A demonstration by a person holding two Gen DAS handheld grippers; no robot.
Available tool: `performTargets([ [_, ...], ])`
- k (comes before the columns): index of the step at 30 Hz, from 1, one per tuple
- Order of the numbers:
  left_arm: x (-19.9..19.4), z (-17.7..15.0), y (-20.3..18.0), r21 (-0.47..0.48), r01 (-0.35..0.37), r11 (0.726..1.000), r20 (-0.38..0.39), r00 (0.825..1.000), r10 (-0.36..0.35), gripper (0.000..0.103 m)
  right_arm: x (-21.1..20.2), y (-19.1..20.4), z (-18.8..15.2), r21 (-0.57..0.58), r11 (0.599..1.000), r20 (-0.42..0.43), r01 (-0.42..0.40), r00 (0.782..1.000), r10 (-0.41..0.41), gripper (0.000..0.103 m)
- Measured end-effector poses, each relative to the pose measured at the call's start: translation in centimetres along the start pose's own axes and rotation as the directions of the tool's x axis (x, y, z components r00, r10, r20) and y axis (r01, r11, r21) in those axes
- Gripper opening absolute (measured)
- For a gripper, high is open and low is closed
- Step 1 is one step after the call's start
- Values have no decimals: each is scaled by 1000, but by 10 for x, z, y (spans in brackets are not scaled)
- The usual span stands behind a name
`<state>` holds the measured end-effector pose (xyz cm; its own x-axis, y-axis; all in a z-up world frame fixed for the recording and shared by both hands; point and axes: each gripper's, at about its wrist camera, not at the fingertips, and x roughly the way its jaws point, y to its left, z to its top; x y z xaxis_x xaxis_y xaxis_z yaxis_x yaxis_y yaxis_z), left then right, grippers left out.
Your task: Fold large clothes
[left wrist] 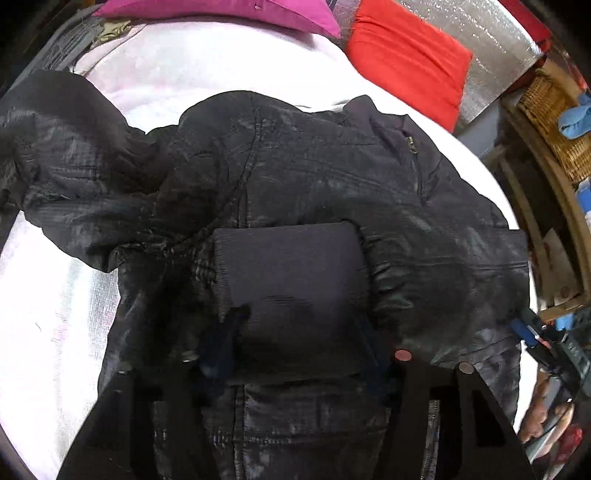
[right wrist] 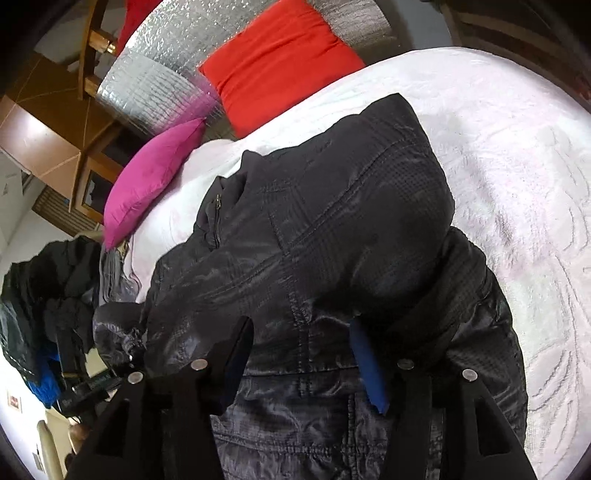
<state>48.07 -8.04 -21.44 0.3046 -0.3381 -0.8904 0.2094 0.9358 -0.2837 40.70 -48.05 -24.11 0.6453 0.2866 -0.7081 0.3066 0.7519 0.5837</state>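
A large black shiny jacket (left wrist: pixel 295 173) lies spread on a white bed cover (left wrist: pixel 207 74). One sleeve is folded across its front, and the ribbed cuff (left wrist: pixel 291 280) lies between the wide-apart fingers of my left gripper (left wrist: pixel 299 328), which is open just above it. The other sleeve stretches away to the left (left wrist: pixel 62 155). In the right wrist view the jacket (right wrist: pixel 332 221) fills the middle. My right gripper (right wrist: pixel 303 350) is open over the jacket's body, its blue-padded fingers (right wrist: pixel 365 365) apart and holding nothing.
A red cushion (left wrist: pixel 410 66) and a magenta cushion (left wrist: pixel 236 11) lie at the bed's head against a silver foil panel (right wrist: pixel 155 81). Wooden shelves with a wicker basket (left wrist: pixel 554 122) stand to the right. More dark clothes (right wrist: pixel 48 295) are piled beside the bed.
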Motion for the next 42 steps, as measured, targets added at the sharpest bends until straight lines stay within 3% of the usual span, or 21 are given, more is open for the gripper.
performTargets([
  [1,1,1,0,2,-22,1000,3,1000,22,33,-3,-1,0,2,1000,14,3,1000,-3,58],
  [3,4,10,0,2,-52,999,16,999,52,9,-3,0,1,-4,1000,23,14,1000,-13,58],
  [5,-1,18,-3,-6,-56,998,50,997,56,8,-1,1,0,-12,1000,17,23,1000,-23,58],
  [9,-30,43,-39,141,-184,973,184,970,157,8,5,4,-2,-30,999,0,33,999,-33,59],
  [13,-50,64,-72,269,-345,899,312,914,257,8,13,7,-5,-32,999,-8,25,1000,-25,59],
  [15,-45,69,-78,316,-437,842,350,879,325,8,16,12,-7,-48,999,-10,12,1000,-12,59],
  [16,-33,71,-79,327,-477,816,336,865,372,8,18,14,-8,-56,998,-14,9,1000,-10,59],
  [17,-21,72,-74,321,-491,809,294,864,408,8,21,17,-9,-65,998,-21,12,1000,-13,59],
  [19,1,64,-49,287,-492,822,194,870,453,7,27,21,-12,-89,996,-38,28,999,-31,59],
  [20,11,59,-40,284,-504,816,167,864,476,7,28,25,-13,-110,993,-46,30,998,-35,59],
  [25,12,33,-9,260,-560,787,164,829,535,3,18,26,-9,-85,995,-36,-49,998,46,58],
  [26,12,35,-7,243,-543,804,155,840,520,3,16,24,-8,-77,996,-22,-49,999,48,58],
  [27,6,34,-2,219,-493,842,143,870,472,3,16,23,-8,-69,997,-18,-43,999,42,59],
  [29,-2,33,2,190,-430,883,134,902,410,3,21,18,-9,-51,998,-43,-35,999,33,62],
  [32,-26,20,16,158,-339,928,151,937,316,19,28,17,-12,-49,998,-60,-32,998,29,67],
  [34,-56,11,39,84,-255,963,188,953,236,63,25,20,-12,-45,998,-52,-49,998,47,75],
  [35,-66,11,50,39,-230,972,216,952,217,70,24,21,-11,-40,997,-49,-64,997,62,77],
  [36,-83,7,64,-8,-213,977,247,946,208,76,22,22,-12,-35,997,-47,-72,996,71,78],
  [38,-113,5,99,-90,-184,979,296,933,203,76,22,22,-13,-30,997,-48,-70,996,69,78],
  [42,-167,7,179,-279,-258,925,332,878,345,81,27,24,-16,-45,998,-45,-47,998,45,78],
])
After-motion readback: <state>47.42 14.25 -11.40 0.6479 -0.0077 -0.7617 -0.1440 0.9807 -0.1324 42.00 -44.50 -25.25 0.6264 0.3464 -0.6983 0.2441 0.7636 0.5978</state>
